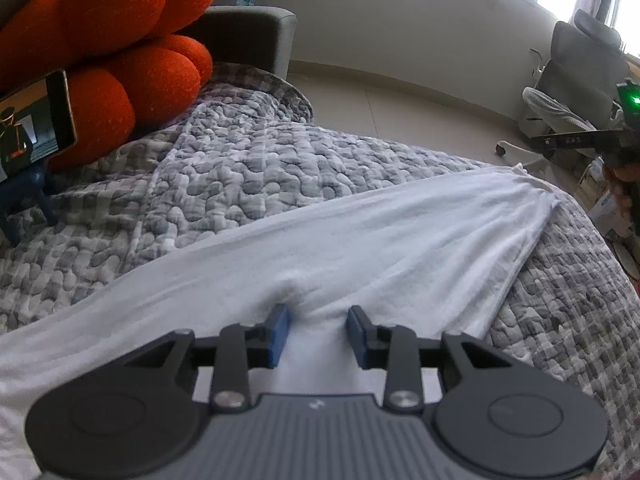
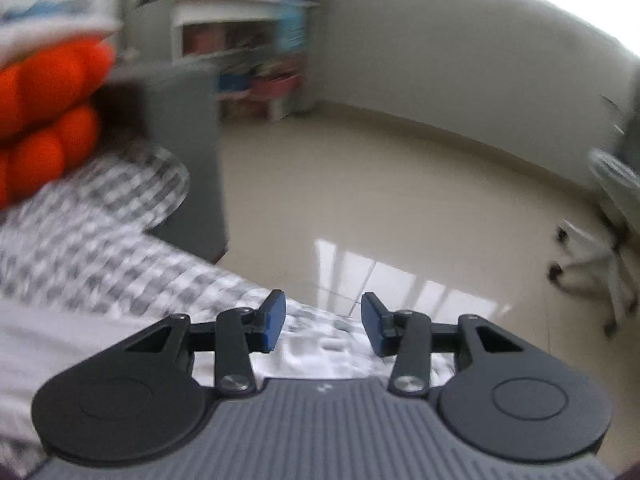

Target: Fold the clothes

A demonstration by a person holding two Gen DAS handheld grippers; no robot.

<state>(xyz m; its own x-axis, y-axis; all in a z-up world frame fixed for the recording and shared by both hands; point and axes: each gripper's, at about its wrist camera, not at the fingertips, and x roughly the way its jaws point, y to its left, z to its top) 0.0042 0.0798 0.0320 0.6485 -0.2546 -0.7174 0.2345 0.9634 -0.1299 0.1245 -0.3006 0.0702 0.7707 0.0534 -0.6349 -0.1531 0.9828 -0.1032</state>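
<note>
Both tongs angle downward, left tongs [image 1: 318, 322] and right tongs [image 2: 323, 320] parted, gripping nothing.

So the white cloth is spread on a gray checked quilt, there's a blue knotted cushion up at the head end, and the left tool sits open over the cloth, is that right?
Nearly. The knotted cushion is orange, not blue; the left wrist view shows it clearly. The rest holds: the white cloth lies spread on the gray checked quilt, and the left tool sits open over it, with a small pucker of cloth between its fingers.
</note>
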